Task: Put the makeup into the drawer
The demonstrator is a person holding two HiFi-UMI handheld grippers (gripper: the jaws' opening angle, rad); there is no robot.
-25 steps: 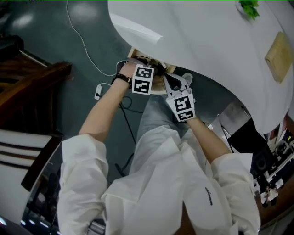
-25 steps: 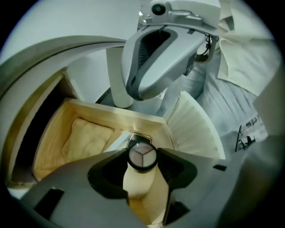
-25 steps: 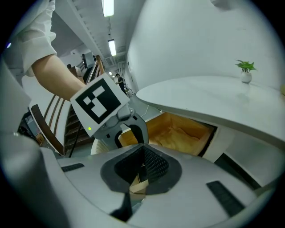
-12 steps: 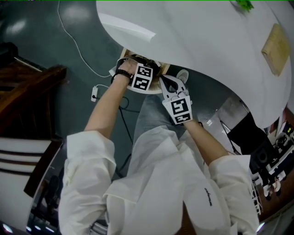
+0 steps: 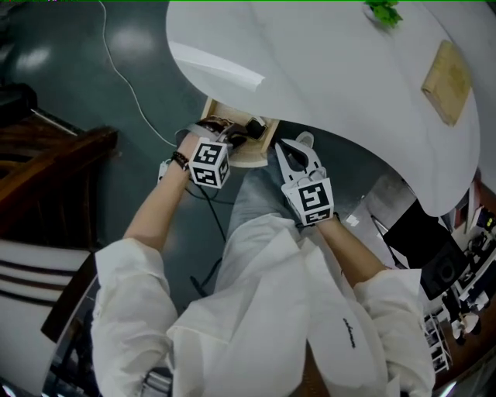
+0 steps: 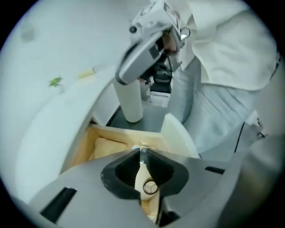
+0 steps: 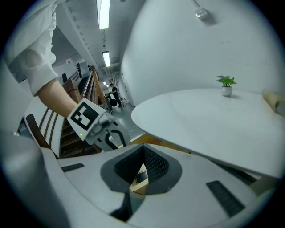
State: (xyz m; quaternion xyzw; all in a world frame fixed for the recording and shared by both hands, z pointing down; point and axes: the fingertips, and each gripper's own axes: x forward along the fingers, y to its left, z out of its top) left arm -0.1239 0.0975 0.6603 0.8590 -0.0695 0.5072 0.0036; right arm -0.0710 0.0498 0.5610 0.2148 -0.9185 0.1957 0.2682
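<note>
Two-handed, working at the near left edge of a broad white table (image 5: pixel 349 85), with dark green floor (image 5: pixel 93 77) spreading off to the left. Looking down into an open wooden drawer (image 5: pixel 252 161) jutting out from under that edge. Holding the left gripper (image 5: pixel 232 138) over the drawer's left part and pointing it steeply down, having just been closing its jaws. Bringing their tips together with nothing clamped. Glimpsing a pale piece with a round mark through the opening behind the tips, not making out what it is. Holding the right gripper (image 5: pixel 297 143) just right of the drawer's front corner, jaws likewise together and empty. Seeing the makeup (image 5: pixel 252 126) lying as small dark pieces inside the drawer, toward its far side. Noting a tan board (image 5: pixel 446 81) on the table's right and a tiny green plant (image 5: pixel 381 11) at its far edge.
</note>
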